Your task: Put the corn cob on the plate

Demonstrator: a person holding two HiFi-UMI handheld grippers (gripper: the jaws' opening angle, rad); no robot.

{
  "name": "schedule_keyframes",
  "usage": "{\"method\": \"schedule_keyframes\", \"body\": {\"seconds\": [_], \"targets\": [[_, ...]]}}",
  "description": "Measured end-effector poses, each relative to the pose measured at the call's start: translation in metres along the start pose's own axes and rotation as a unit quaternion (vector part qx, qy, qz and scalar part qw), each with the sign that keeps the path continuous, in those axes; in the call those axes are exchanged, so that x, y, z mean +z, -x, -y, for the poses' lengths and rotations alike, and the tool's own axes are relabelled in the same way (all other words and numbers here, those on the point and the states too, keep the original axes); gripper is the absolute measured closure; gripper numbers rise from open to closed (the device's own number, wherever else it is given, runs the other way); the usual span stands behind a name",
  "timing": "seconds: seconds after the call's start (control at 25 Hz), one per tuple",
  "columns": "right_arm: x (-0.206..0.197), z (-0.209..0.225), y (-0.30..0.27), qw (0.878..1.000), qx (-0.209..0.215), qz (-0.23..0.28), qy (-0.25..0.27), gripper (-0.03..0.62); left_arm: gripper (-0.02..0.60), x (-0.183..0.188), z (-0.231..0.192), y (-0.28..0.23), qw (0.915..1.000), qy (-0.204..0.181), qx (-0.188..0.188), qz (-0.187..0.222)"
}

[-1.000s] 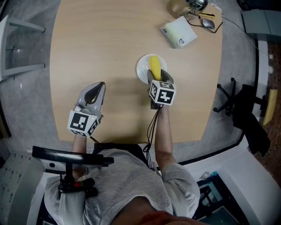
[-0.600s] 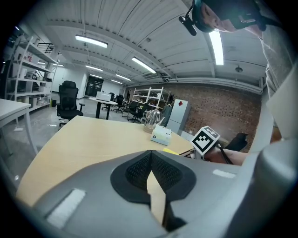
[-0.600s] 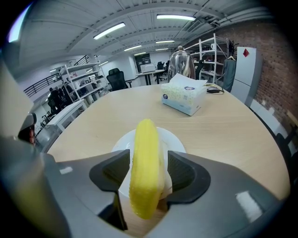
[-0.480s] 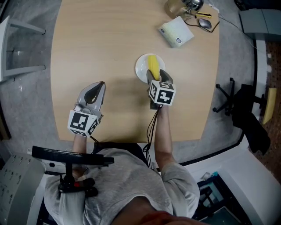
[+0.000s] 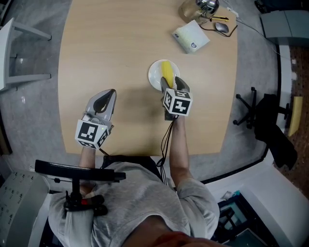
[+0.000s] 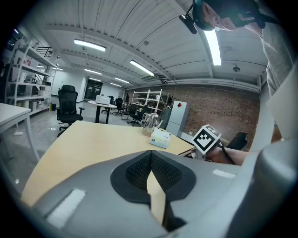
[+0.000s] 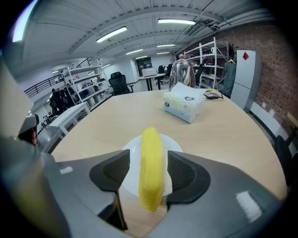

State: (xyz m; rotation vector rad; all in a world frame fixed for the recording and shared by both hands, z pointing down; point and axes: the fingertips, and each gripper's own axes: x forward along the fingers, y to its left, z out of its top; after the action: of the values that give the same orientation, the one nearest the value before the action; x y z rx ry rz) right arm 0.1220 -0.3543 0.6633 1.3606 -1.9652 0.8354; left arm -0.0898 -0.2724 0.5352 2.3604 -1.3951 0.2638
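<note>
Jaws of the right gripper (image 5: 175, 82) are held apart on either side of the yellow corn cob (image 5: 167, 72), and a thin gap is seen at each pad in the right gripper view, so the cob is not clamped. The left gripper (image 5: 110, 94) is closed on nothing, its tips pressed together above the tabletop. The cob is laid lengthwise on the small round white plate (image 5: 154, 76), with its near end reaching the rim nearest the right gripper (image 7: 149, 158). The plate is set near the middle of the light wooden table (image 5: 116, 43), and the left gripper (image 6: 151, 160) is held well apart from it, nearer the person's edge. A white tissue pack (image 5: 191, 37) is seen farther back on the table, and a clear glass jug (image 5: 195, 8) just beyond it at the far edge. Off the table's right side, a black office chair (image 5: 270, 126) stands on the grey floor (image 5: 29, 106).
</note>
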Motion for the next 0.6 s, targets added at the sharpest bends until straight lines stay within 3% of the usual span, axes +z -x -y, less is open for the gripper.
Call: {"method": "schedule_keyframes", "body": {"seconds": [0.6], "targets": [[0.02, -0.003, 0.023, 0.999, 0.003, 0.047, -0.003, 0.342, 0.561, 0.011, 0.005, 0.0, 0.9996, -0.024, -0.004, 0.012]]}}
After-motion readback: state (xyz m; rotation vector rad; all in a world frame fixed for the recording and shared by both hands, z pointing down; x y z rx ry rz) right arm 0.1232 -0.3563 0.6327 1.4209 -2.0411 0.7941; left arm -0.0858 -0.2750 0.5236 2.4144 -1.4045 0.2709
